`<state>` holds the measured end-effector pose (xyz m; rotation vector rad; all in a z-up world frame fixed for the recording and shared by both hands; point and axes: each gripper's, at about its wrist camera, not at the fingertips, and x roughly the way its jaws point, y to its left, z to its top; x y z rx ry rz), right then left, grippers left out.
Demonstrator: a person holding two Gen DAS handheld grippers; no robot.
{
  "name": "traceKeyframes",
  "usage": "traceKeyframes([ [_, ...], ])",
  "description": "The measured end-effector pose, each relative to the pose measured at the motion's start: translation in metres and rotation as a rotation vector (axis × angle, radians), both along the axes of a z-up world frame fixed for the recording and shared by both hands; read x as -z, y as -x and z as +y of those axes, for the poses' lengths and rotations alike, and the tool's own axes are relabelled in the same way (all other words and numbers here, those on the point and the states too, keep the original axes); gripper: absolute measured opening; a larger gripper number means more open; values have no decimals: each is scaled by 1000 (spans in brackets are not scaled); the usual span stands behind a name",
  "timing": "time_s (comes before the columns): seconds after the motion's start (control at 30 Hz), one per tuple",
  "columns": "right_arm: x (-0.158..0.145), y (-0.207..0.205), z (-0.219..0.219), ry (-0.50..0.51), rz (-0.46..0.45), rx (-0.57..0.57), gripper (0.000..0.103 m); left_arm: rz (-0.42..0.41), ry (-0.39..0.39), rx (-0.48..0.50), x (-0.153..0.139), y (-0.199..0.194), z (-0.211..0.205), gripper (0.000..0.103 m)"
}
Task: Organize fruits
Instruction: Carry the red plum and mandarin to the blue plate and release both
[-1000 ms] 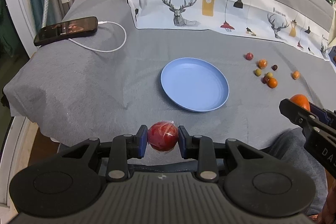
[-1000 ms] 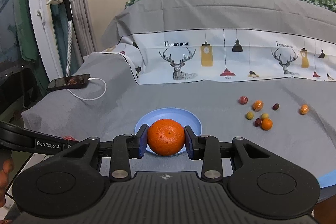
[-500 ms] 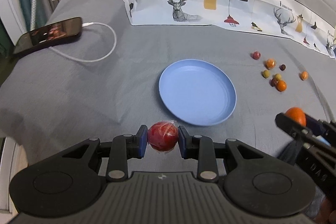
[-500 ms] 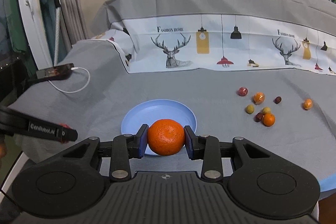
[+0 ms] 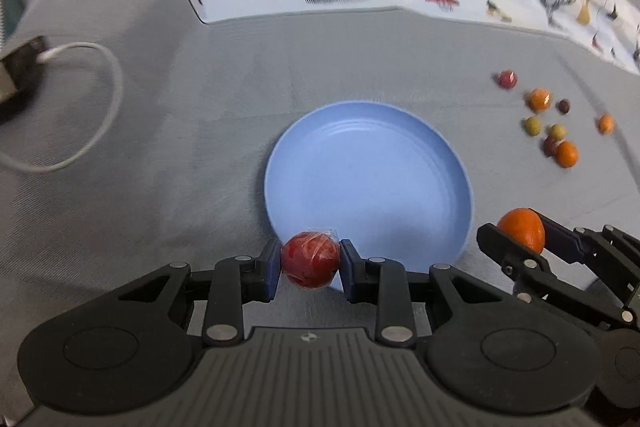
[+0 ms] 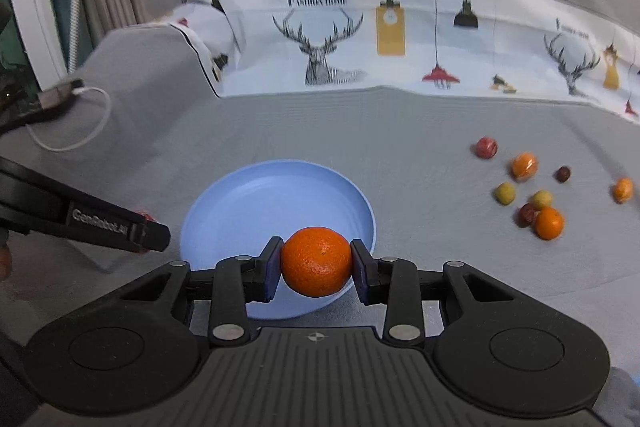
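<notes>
My left gripper (image 5: 310, 264) is shut on a red fruit in clear wrap (image 5: 310, 259), held over the near rim of the light blue plate (image 5: 372, 163). My right gripper (image 6: 316, 263) is shut on an orange mandarin (image 6: 316, 261), held over the near edge of the same plate (image 6: 276, 199). In the left wrist view the right gripper with its mandarin (image 5: 522, 229) is just right of the plate. In the right wrist view the left gripper's arm (image 6: 80, 219) comes in at the plate's left side. The plate holds nothing.
Several small fruits (image 6: 536, 187) lie loose on the grey bedsheet to the right of the plate; they also show in the left wrist view (image 5: 550, 123). A white cable (image 5: 96, 107) and a phone lie at far left. A deer-print pillow (image 6: 400, 39) lies behind.
Both grippers have moved forward towards the plate with their fruits still held. The plate is now closer and larger in both views.
</notes>
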<state>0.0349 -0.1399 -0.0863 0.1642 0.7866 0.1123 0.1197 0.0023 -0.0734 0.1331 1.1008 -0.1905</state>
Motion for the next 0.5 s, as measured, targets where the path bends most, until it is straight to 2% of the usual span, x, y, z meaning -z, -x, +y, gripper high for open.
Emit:
traceKeyframes([
  [0.33, 48, -41, 19, 75, 84, -86, 38, 67, -82, 30, 62, -49, -20, 34],
  [0.37, 51, -44, 20, 73, 95, -96, 38, 68, -88, 39, 64, -52, -22, 42],
  [0.4, 52, -49, 20, 66, 102, -104, 39, 63, -83, 60, 63, -54, -24, 66],
  [0.43, 51, -52, 20, 63, 104, -99, 41, 48, -78, 74, 59, -55, -24, 78],
  [0.47, 48, -54, 18, 62, 105, -88, 53, 14, -66, 79, 51, -54, -23, 97],
  [0.5, 43, -54, 14, 56, 104, -83, 60, -38, -63, 63, 41, -51, -19, 103],
])
